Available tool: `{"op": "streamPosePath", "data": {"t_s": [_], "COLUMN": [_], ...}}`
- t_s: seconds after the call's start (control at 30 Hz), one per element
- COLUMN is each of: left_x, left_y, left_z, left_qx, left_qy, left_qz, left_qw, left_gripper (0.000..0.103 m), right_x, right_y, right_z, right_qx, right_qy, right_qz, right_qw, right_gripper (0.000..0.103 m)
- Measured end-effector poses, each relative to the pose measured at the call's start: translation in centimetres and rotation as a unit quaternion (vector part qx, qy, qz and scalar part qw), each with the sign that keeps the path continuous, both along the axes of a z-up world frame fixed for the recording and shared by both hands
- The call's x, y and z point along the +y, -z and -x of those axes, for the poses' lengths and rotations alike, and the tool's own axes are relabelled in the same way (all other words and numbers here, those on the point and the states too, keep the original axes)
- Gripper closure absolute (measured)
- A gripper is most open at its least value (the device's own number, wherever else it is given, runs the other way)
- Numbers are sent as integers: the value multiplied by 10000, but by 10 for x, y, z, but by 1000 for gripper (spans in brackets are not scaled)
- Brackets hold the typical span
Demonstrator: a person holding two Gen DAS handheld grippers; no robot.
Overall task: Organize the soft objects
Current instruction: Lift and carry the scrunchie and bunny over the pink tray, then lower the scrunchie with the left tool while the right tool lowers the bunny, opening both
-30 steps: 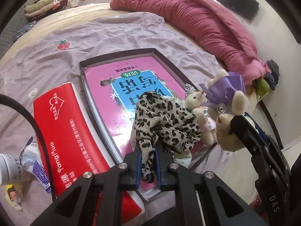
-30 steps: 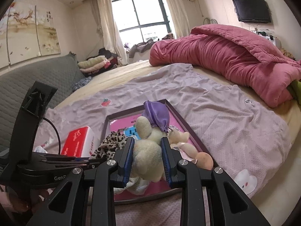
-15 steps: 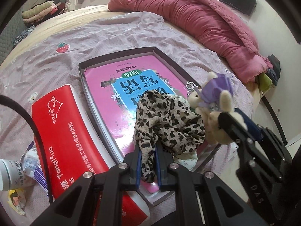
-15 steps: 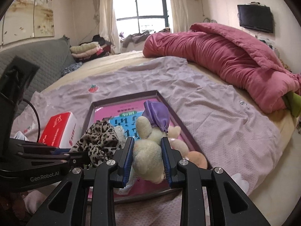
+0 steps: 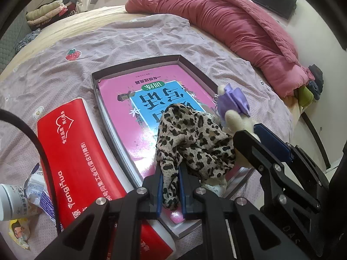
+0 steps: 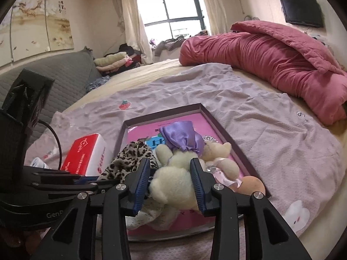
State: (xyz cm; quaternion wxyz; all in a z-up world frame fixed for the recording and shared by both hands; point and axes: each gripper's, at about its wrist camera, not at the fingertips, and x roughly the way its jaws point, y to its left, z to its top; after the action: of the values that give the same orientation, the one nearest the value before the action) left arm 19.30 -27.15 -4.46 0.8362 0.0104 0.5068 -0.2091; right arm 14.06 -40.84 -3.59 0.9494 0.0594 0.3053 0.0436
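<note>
Left gripper (image 5: 169, 187) points forward and down over the near end of the grey tray (image 5: 138, 70), its blue-padded fingers (image 5: 160, 191) pinching a fold of the leopard-print cloth (image 5: 193, 143); the rest of the cloth bunches up ahead of the fingertips, over the pink book (image 5: 151, 99) that lies in the tray. Right gripper (image 6: 171, 183) is angled in from the right, roughly level, fingers (image 6: 142, 182) pressed on either side of the cream plush bear (image 6: 175, 179), which wears a purple satin bonnet (image 6: 184, 137). Bear is held above the near right part of the tray (image 6: 229, 136), just beside the cloth (image 6: 128, 158); whether it touches the book (image 6: 143, 133) cannot be told. A second, smaller plush (image 6: 219, 153) lies in the tray beside the bear, touching it. In the left wrist view the right gripper (image 5: 249, 139) sits close to the right of the cloth, bear (image 5: 237, 119) and bonnet (image 5: 233, 101) partly hidden behind it. Versus 1.0 s ago: right gripper and bear have moved in toward the cloth and now overlap it in the left view; earlier they were clearly apart to its right. Left gripper's grip on the cloth is unchanged. Red tissue pack (image 5: 71, 151) on the lilac bedsheet (image 5: 130, 39), left of the tray, has not moved. Pink quilt (image 5: 238, 28) lies along the far side of the bed.
</note>
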Motion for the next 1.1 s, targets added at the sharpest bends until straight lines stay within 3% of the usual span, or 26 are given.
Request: {"op": "streamPosePath", "data": {"t_s": [0.13,0.37,0.63,0.9,1.1], "left_x": [0,0,-4,-6,-7], "left_y": [0,1,2,-1,-4], "left_z": [0,-2,-5,-12,-18], "left_qx": [4,40,135,163,155], "left_qy": [2,-10,-25,-74,-105], "left_qz": [-2,-32,-96,-234,-308], "left_qw": [10000,10000,9999,9996,9994], "left_gripper": [90,90,89,79,60], "right_x": [-3,-10,-23,-35,-32], "right_y": [-1,-7,-13,-3,12], "right_z": [2,9,16,15,1], "right_qx": [-16,-158,-291,-54,175], "right_qy": [-36,-48,235,636,691], "right_qz": [-228,-572,-616,-376,-108], "right_qw": [9997,9982,9974,9972,9974], "right_gripper": [48,41,37,36,32]}}
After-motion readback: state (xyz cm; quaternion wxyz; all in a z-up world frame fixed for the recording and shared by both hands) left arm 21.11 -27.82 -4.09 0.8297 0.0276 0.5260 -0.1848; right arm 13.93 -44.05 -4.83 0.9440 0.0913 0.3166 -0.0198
